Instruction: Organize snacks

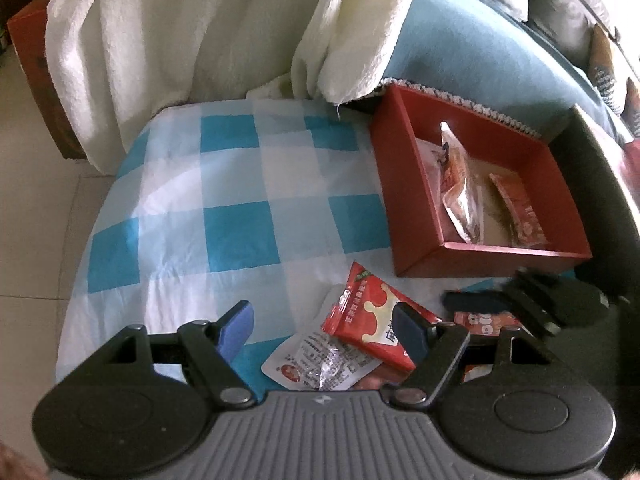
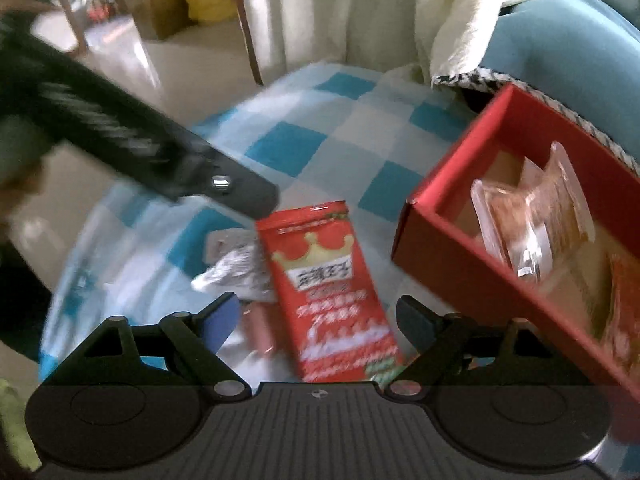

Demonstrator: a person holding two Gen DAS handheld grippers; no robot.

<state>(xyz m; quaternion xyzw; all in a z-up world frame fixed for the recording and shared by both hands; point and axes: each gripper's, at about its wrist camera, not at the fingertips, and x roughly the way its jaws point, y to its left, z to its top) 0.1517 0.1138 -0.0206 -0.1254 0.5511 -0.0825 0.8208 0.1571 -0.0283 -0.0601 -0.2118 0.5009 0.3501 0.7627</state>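
A red snack packet [image 1: 372,316] with a white crown lies on the blue-and-white checked cloth [image 1: 224,208], partly over a white printed packet [image 1: 320,368]. My left gripper [image 1: 322,330] hovers open just above them, its right finger [image 1: 408,328] over the red packet's edge. In the right wrist view the same red packet [image 2: 328,288] lies between the fingers of my right gripper [image 2: 318,320], which is wide open and not pressing it. A crumpled silvery packet [image 2: 236,268] lies beside it. The red box [image 1: 416,184] holds several packets.
White towels [image 1: 180,32] hang at the back over a teal sofa [image 1: 472,52]. The red box [image 2: 472,184] stands close to the right of the packets. The right gripper's blurred black frame [image 1: 552,304] sits near another red packet [image 1: 488,320]. Tiled floor lies to the left.
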